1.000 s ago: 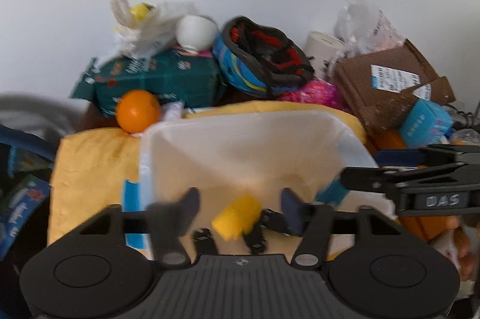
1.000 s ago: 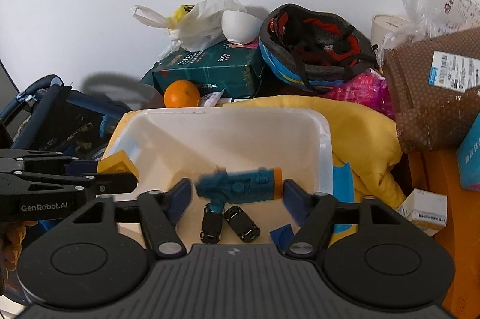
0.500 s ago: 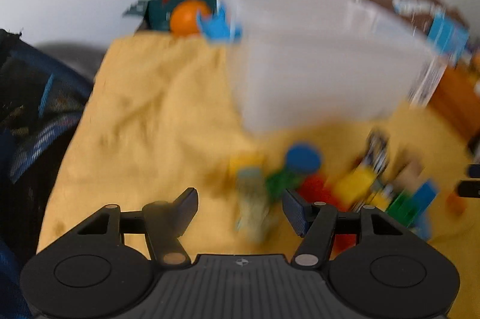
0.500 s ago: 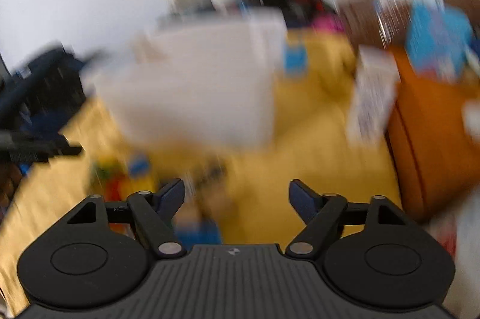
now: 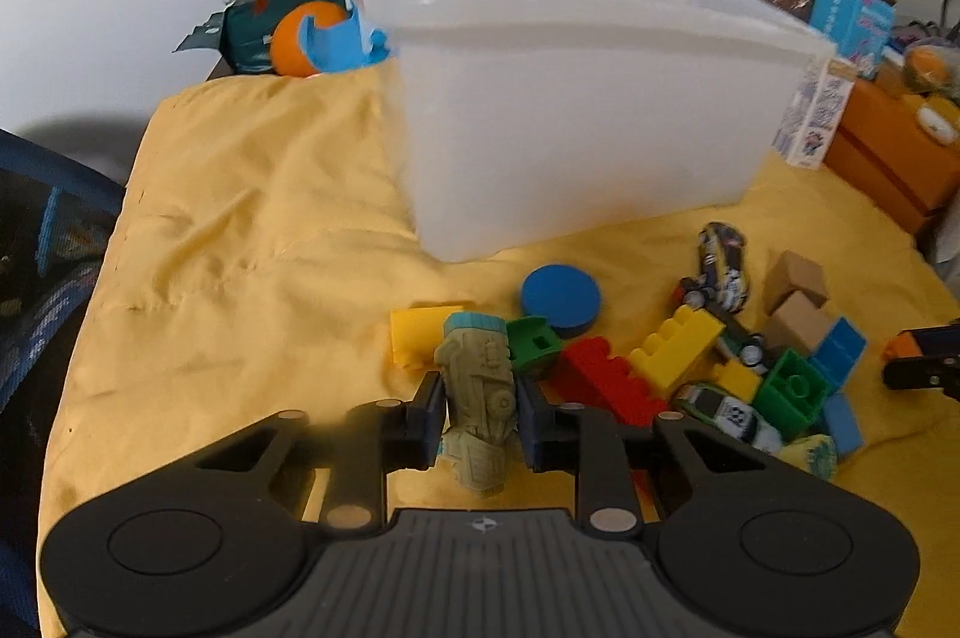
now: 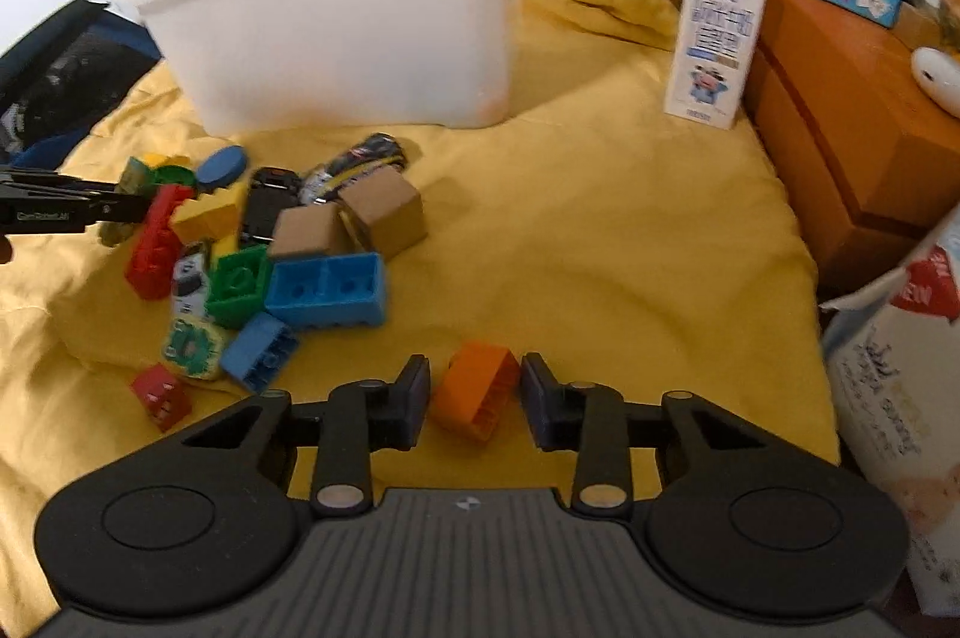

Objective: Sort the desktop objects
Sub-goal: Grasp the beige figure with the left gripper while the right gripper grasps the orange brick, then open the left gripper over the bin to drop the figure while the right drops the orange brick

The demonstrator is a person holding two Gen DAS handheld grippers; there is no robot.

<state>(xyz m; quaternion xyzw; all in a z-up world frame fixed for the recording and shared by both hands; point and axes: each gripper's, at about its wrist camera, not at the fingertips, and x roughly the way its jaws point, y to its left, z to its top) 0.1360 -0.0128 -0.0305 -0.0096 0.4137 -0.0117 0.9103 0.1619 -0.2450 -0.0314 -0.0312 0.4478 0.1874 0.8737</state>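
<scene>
My left gripper (image 5: 479,416) is shut on a pale green toy gun (image 5: 480,398) with a blue tip, low over the yellow cloth (image 5: 252,242). My right gripper (image 6: 474,398) has its jaws around an orange brick (image 6: 477,389), close to its sides with small gaps showing. A pile of toys lies between them: red brick (image 5: 606,383), yellow brick (image 5: 678,347), green brick (image 6: 237,284), blue brick (image 6: 327,290), blue disc (image 5: 561,300), toy cars (image 5: 723,266) and brown cubes (image 6: 384,212). A white plastic bin (image 5: 576,98) stands behind the pile.
An orange box (image 6: 852,110) and a milk carton (image 6: 717,38) stand at the right. A white carton (image 6: 900,368) is near my right gripper. Clutter with an orange (image 5: 294,44) lines the back wall. A dark chair (image 5: 36,242) is at the left.
Both grippers left the bin and came down to the cloth. The left closed on the green toy gun; the right, which earlier held a blue toy over the bin, now brackets the orange brick.
</scene>
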